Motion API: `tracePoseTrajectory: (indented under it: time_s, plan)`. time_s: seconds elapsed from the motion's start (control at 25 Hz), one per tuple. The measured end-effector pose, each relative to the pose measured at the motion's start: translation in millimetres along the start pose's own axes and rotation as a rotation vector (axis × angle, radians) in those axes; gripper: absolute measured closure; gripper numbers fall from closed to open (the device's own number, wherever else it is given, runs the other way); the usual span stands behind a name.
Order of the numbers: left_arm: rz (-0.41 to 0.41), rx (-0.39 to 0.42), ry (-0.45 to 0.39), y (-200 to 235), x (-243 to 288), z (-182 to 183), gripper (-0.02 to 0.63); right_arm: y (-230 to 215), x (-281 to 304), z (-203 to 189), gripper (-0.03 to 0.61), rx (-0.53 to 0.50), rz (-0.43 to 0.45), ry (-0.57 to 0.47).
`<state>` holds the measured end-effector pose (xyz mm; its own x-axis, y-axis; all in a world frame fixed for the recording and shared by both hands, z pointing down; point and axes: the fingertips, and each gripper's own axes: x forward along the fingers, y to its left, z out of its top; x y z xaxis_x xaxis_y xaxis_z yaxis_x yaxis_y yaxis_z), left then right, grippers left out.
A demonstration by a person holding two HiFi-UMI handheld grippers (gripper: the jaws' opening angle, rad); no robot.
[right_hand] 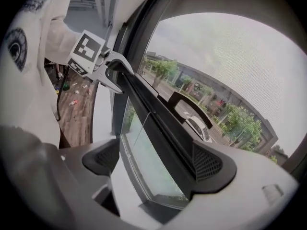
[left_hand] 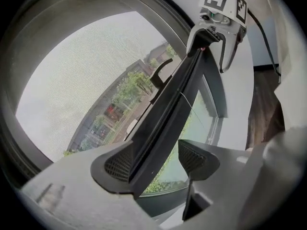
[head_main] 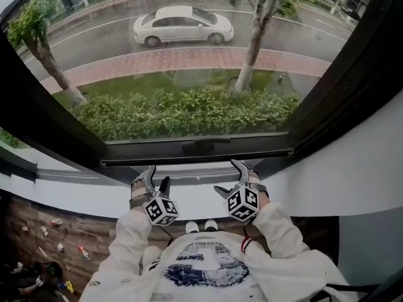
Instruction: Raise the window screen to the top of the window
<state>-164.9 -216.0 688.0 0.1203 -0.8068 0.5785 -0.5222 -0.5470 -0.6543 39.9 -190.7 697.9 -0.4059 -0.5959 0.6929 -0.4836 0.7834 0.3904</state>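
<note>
Left gripper (head_main: 157,178), right gripper (head_main: 228,177): both jaws apart, astride one screen bar (head_main: 151,152).

No legible txt, nos. or signs anywhere.

head overhead, gripper views close, sharing screen bar (head_main: 157,153).

I register the fine-woven window screen (head_main: 113,11) as a pale grey grid pattern, edged by its matte black bottom bar (head_main: 195,148). The heavy metal window frame (head_main: 352,93) is black. The moulded left gripper (head_main: 157,180) and right gripper (head_main: 230,180) are grey, each with a cube of black-and-white square markers. Their rubber pads (left_hand: 194,157) are black with a fine dotted texture. Outside I note a white saloon car (head_main: 182,25), red brick paving (head_main: 189,60) and a green leafy hedge (head_main: 182,113). The long cloth sleeves (head_main: 126,244) are white.
</note>
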Motion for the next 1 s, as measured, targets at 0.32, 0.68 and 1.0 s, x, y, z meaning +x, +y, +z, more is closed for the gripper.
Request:
tracePoseTrajectory:
  time_s: [0.32,0.68,1.0]
  plan:
    - [-0.014,0.124,0.036,-3.4,23.3,-15.0,0.313,-9.2,17.1,-23.2,0.114,-0.094,-0.024,0.085]
    - [-0.014,0.210,0.070,-7.9,37.9,-22.3,0.314,-8.3,30.3,-39.0,0.121,-0.167,-0.046,0.145]
    - [0.039,0.273,0.070,-8.6,41.8,-25.5,0.314,-12.0,36.4,-41.0,0.153,-0.202,-0.127,0.119]
